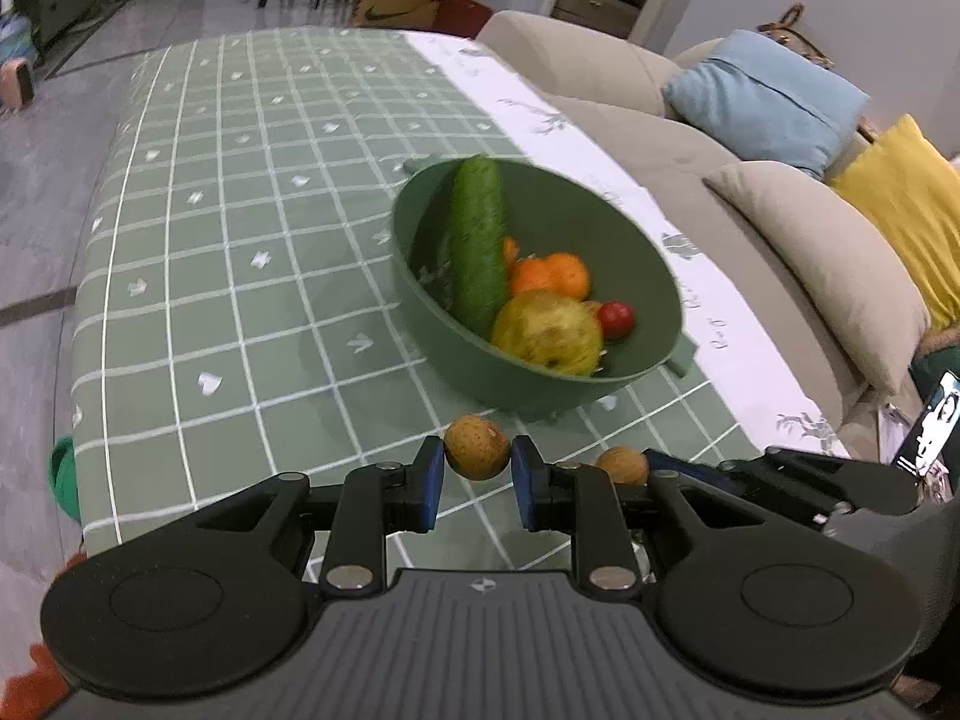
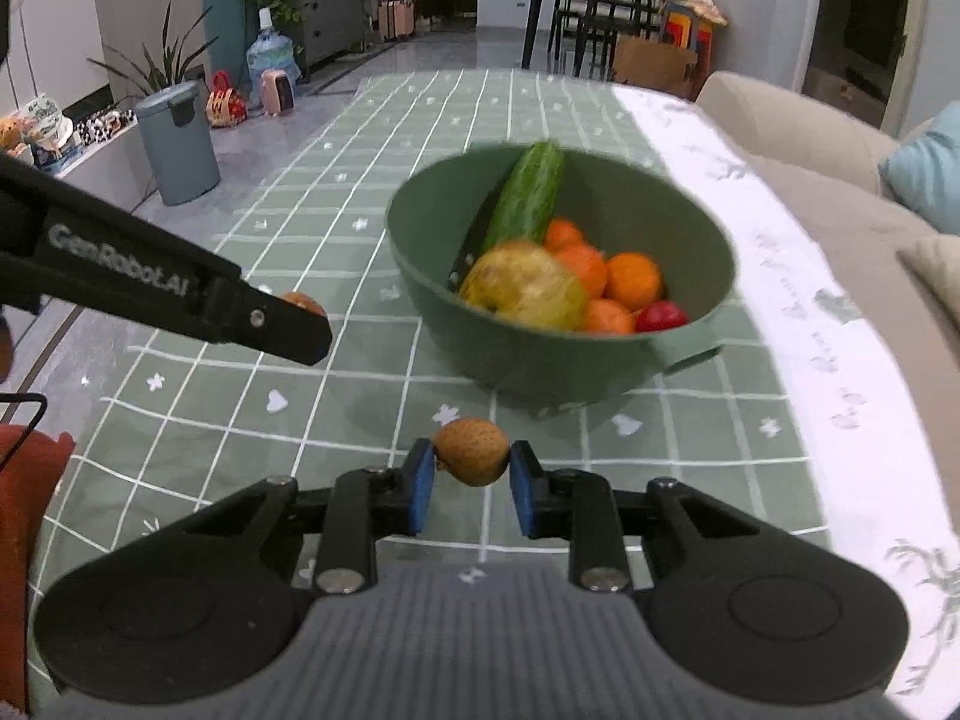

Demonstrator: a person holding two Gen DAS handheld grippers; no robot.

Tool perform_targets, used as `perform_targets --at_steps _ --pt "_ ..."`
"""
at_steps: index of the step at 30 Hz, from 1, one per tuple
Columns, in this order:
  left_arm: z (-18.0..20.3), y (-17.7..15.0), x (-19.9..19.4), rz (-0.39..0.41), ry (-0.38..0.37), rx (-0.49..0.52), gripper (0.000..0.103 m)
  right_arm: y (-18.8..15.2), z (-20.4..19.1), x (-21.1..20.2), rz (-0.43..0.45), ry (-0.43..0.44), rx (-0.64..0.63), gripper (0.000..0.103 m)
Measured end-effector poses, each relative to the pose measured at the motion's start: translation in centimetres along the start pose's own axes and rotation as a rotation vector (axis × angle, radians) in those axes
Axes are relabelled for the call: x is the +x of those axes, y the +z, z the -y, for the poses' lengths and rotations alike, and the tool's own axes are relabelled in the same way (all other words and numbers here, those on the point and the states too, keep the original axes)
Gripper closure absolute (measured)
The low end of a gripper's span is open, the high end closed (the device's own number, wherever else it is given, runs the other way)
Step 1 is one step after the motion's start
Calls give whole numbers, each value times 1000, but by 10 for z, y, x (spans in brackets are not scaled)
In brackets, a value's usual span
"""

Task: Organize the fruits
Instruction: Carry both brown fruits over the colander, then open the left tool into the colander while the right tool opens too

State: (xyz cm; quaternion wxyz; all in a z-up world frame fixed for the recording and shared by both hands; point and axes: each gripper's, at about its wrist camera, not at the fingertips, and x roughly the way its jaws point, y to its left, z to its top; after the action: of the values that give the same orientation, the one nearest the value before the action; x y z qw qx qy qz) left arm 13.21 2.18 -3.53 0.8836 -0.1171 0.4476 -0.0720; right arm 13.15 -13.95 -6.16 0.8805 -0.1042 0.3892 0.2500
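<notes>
Cucumber point(image 1: 477, 240), oranges point(image 1: 552, 276) in green bowl point(image 1: 540, 372); each tool point(image 1: 477, 465) point(image 2: 472, 468) clamped on a longan point(image 1: 477, 447) point(image 2: 471, 459).

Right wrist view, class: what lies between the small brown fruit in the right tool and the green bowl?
Only bare checked tablecloth lies between the small brown fruit and the green bowl, seen in the right wrist view.

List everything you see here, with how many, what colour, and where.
Round plastic bowl: one, green, on the table.
Long cucumber: one, green, leaning in the bowl.
Round oranges: several, orange, in the bowl.
Yellow-green apple: one, in the bowl.
Small tomato: one, red, in the bowl.
Checked tablecloth: one, green.
Small brown round fruits: two, one in each gripper.
Left hand-held gripper: shut on a fruit.
Right hand-held gripper: shut on a fruit.
</notes>
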Motion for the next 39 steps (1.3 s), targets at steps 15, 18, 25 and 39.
perform_targets --at_steps 15,18,25,39 --pt "41 67 15 4 -61 157 76 49 35 -26 70 -47 -109 80" --pt "44 75 29 -20 -66 174 76 59 40 -17 65 -55 -142 80" --pt "40 94 62 -89 -108 156 76 75 51 14 24 -59 -216 80" --pt "41 122 114 -162 -91 156 76 90 65 66 -37 -17 -310 80"
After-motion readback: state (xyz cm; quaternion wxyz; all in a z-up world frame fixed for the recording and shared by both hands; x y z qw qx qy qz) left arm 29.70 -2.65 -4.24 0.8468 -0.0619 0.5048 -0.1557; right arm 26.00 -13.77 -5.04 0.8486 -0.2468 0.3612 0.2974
